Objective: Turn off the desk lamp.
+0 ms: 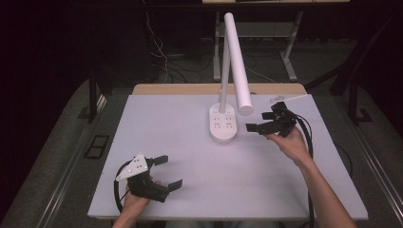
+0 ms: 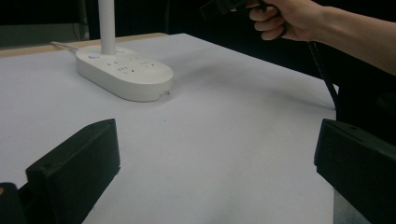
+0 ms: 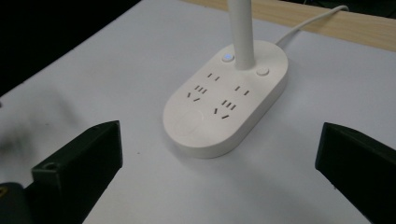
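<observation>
standing at the far centre of the white counter [image 1: 190, 190]: desk lamp [image 1: 223, 124], oval base with socket slots and two buttons, upright post, long head angled down toward the right. cable [image 3: 308, 21] trailing off the back of the base toward the wooden edge.

hovering just right of the base and near the lamp head: right gripper [image 1: 266, 121], jaws spread wide, grasping nothing. in the right gripper view, looking straight at the base [image 3: 224, 100], with the lit button [image 3: 227, 58] left of the post and the plain button [image 3: 262, 71] right of it.

resting low at the near left corner, well apart from the lamp: left gripper [image 1: 166, 171], jaws released and wide, holding nothing. in the left gripper view, lamp base [image 2: 123, 72] far ahead, right hand [image 2: 285, 18] above it.

judged step: closing in on the lamp with the right gripper, likely for a button or the head; target not certain.

for doing it well:
- approaching slowly from above, keeping clear of the head overhanging on that side.
- for a button press, bringing one jaw tip down square on the button, pressing lightly, avoiding sliding the base.
- for the head, clamping across the tube, not its tip.
- steadying the base with the left gripper if tipping seems likely.
</observation>
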`<act>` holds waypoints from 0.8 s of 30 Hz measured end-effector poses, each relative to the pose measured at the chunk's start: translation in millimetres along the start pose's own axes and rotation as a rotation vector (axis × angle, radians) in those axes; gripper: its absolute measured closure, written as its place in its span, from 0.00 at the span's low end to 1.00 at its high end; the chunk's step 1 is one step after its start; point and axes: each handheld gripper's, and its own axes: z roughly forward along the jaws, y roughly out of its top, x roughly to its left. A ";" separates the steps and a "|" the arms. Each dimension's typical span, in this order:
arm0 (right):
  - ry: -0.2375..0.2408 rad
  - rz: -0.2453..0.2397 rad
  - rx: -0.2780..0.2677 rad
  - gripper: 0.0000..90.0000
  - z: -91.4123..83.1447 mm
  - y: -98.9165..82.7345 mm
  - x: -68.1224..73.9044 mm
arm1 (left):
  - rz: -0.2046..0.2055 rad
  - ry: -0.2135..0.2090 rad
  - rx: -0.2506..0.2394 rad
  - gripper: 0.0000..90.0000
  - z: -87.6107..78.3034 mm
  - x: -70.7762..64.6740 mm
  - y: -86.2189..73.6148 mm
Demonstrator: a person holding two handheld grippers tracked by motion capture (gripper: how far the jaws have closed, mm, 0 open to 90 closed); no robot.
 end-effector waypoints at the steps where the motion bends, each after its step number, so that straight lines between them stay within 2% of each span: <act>1: 0.001 0.006 -0.018 0.01 -5.1 -2.6 2.0 | 0.000 0.000 0.000 0.00 -0.1 -0.1 0.0; 8: -0.008 -0.008 -0.051 0.01 -34.3 -22.8 15.5 | 0.004 0.003 0.003 0.00 0.5 -0.2 0.1; 13: 0.002 -0.011 -0.076 0.01 -53.4 -44.0 26.7 | 0.003 0.010 0.002 0.00 -0.2 -0.1 0.3; 17: 0.000 -0.007 -0.080 0.01 -64.5 -68.0 33.8 | 0.002 0.012 0.003 0.00 0.0 0.1 0.2; 18: 0.000 -0.007 -0.080 0.01 -64.5 -68.0 33.8 | 0.003 0.013 0.003 0.00 0.0 -0.2 0.2; 24: 0.007 0.010 -0.081 0.01 -70.8 -93.6 43.4 | 0.003 0.015 0.001 0.00 -0.7 -1.5 0.1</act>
